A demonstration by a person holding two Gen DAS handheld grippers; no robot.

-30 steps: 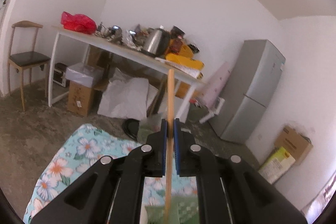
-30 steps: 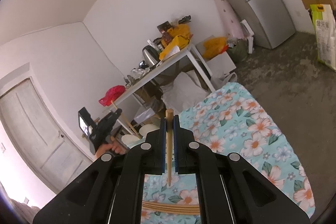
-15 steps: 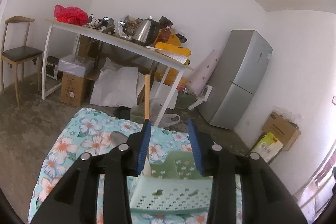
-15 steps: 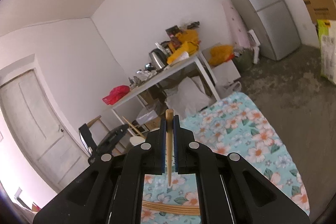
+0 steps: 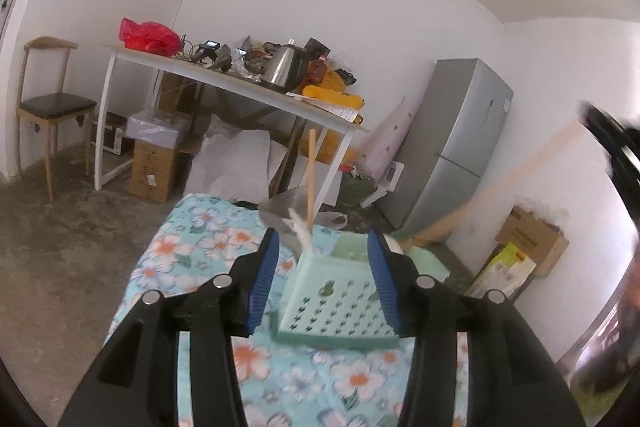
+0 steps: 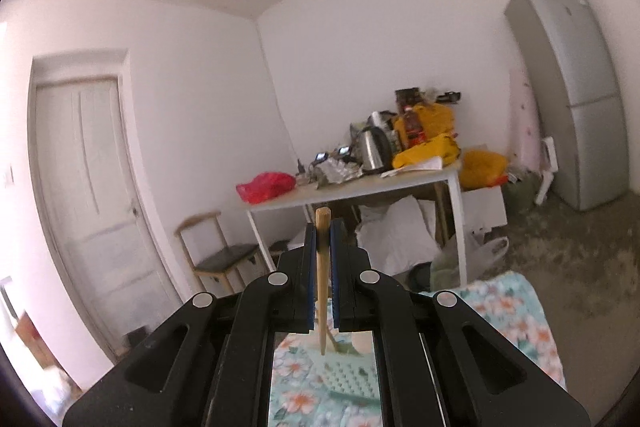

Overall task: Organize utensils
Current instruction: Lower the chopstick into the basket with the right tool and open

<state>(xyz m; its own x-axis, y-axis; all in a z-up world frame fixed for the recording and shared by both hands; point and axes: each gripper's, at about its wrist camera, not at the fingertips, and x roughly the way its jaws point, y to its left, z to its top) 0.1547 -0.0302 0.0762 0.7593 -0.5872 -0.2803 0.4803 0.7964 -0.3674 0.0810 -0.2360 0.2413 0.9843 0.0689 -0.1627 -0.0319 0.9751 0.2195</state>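
A light green perforated basket (image 5: pixel 340 303) stands on the floral tablecloth (image 5: pixel 192 251). A wooden stick-like utensil (image 5: pixel 310 179) and a white utensil (image 5: pixel 300 231) stand upright in its far left corner. My left gripper (image 5: pixel 320 283) is open and empty, just in front of the basket. My right gripper (image 6: pixel 323 271) is shut on a wooden chopstick (image 6: pixel 321 275), held upright above the basket (image 6: pixel 352 379). The right gripper (image 5: pixel 612 147) and its chopstick (image 5: pixel 500 187) show blurred at the right edge of the left wrist view.
A white table (image 5: pixel 224 79) with a kettle (image 5: pixel 286 67), a red bag (image 5: pixel 148 35) and clutter stands behind. A wooden chair (image 5: pixel 48 107), boxes (image 5: pixel 154 167), a grey fridge (image 5: pixel 456 143) and a door (image 6: pixel 88 195) surround it.
My left gripper opened and let go of the wooden utensil, which now stands in the basket, and drew back. My right gripper swung round, still holding its chopstick.
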